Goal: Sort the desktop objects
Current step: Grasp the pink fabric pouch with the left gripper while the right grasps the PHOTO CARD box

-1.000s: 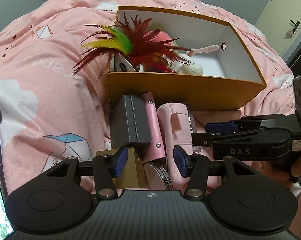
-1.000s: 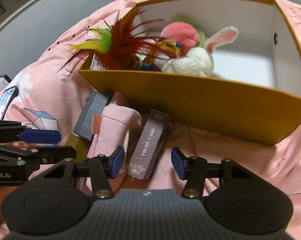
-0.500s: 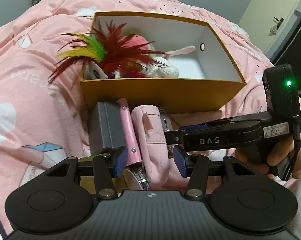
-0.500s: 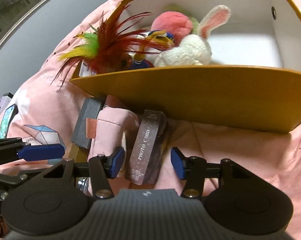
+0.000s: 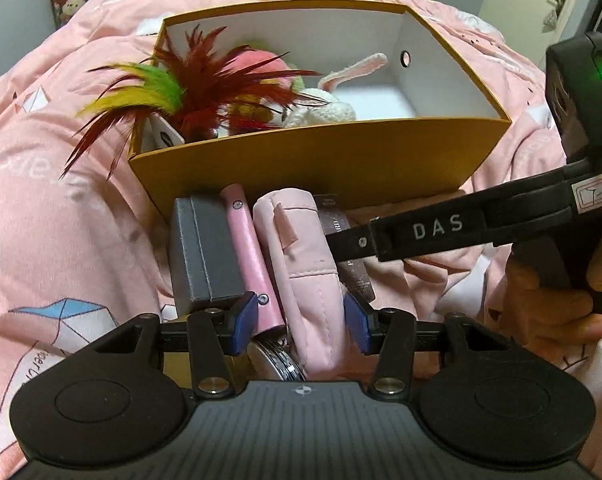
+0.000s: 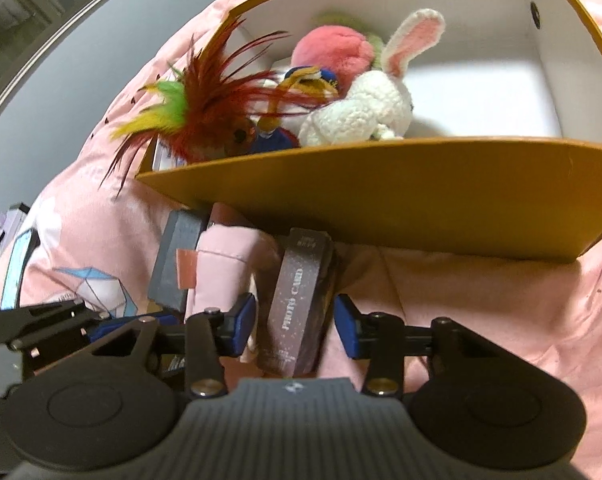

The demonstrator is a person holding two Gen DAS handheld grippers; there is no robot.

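The left gripper (image 5: 300,322) has its fingers closing loosely around the pink pouch (image 5: 301,264) and pink strap (image 5: 249,256), not yet pressing; it may drag both. The right gripper (image 6: 295,326) is closing on the photo card box (image 6: 297,300), pads not yet touching. Everything lies on the bed against the orange box (image 6: 381,196); tight packing could snag a neighbour

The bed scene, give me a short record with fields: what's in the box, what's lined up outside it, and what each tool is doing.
surface: pink blanket
box: open, holds feather toy, white bunny, pink plush
outside, in front of box: grey case, pink roll, pink pouch, photo card box
left tool: astride pink pouch, closing, pads not yet pressing
right tool: astride photo card box, closing, pads not yet touching
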